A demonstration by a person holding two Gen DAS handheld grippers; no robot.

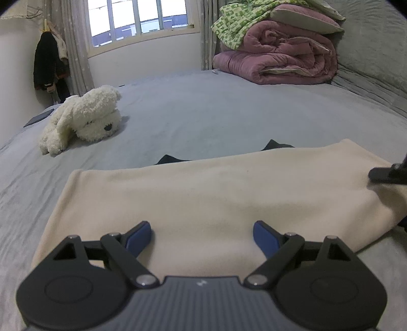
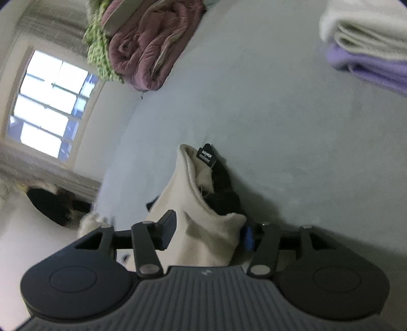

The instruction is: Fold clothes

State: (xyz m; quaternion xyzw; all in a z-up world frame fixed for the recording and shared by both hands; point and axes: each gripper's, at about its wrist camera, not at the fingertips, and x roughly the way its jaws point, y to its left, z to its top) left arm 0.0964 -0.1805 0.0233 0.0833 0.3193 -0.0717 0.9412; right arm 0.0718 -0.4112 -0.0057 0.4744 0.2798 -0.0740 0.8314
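— While the left tool (image 1: pixel 202 235) hangs over the cream garment (image 1: pixel 216 198), how do its blue pads (image 1: pixel 139 238) stand?

— Spread wide, one to each side, with nothing pinched. Only flat cloth lies beneath the gap.

— And where is that garment?

— Lying on the grey bed (image 1: pixel 203 109), folded into a broad band running across the left wrist view. Two dark points of another fabric (image 1: pixel 276 145) poke out past its far edge.

— What about the right tool (image 2: pixel 208 233)?

— In its own view, which is strongly rolled, a bunched end of the cream garment (image 2: pixel 201 219) stands between its pads. The left pad (image 2: pixel 169 229) sits clear of the cloth; the blue one on the right is mostly hidden behind the fold. So the jaws are parted and not pressing on the cloth. A dark lining with a small black label (image 2: pixel 206 155) shows inside the fold.

— Can the left camera see that tool?

— Just a dark tip at the right edge (image 1: pixel 386 174), at the garment's end.

— Anything else on the bed?

— A white plush dog (image 1: pixel 84 119) to the left, well apart from the garment; a rolled mauve quilt (image 1: pixel 279 58) with a green patterned blanket (image 1: pixel 239 23) on top, far back; and in the right wrist view a stack of folded white and lilac cloth (image 2: pixel 368 45).
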